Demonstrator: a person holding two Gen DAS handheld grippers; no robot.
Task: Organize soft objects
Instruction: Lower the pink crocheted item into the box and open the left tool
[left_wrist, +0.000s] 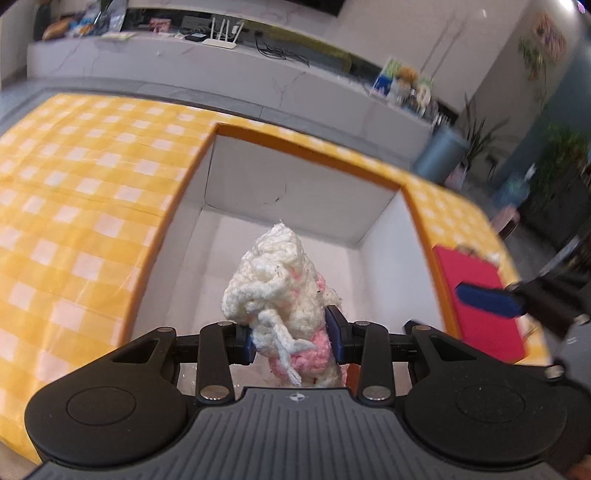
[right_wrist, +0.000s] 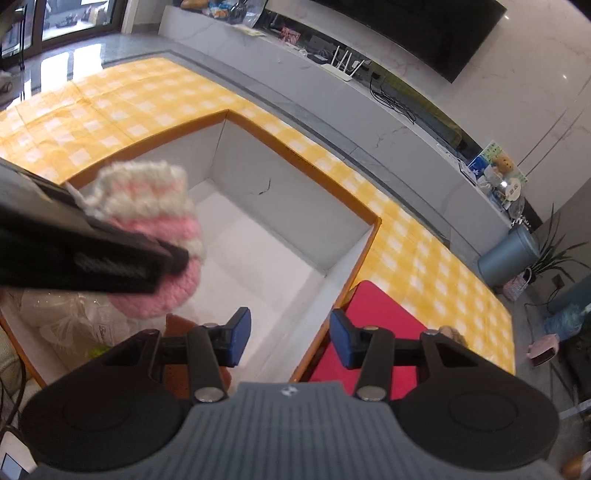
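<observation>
The left hand-held gripper (left_wrist: 293, 334) is clamped on a knitted piece (left_wrist: 280, 291) of white and pink yarn; its two blue pads press the soft thing from both sides, and a loose white cord hangs from it in front. The piece is held in the air above a box (left_wrist: 258, 173) with white inner walls and an orange rim. In the left wrist view the floor of the box under the piece looks bare, and a thin dark mark shows on the far wall.

The box stands on a table (left_wrist: 74, 192) covered by a yellow and white checked cloth. Just beside the right edge of the box lies a flat red item (right_wrist: 373, 314) — what it is made of I cannot tell.

The right hand-held gripper (right_wrist: 290, 341) has its jaws apart, with nothing between the blue pads. It hangs over the near right corner of the box, partly above the red item. In its view the left hand-held gripper comes in from the left as a dark blurred bar, with the knitted piece at its end, over the left part of the box.

Behind the table runs a long pale counter (right_wrist: 332, 96) with a white router (right_wrist: 345, 68) and cables on it.
</observation>
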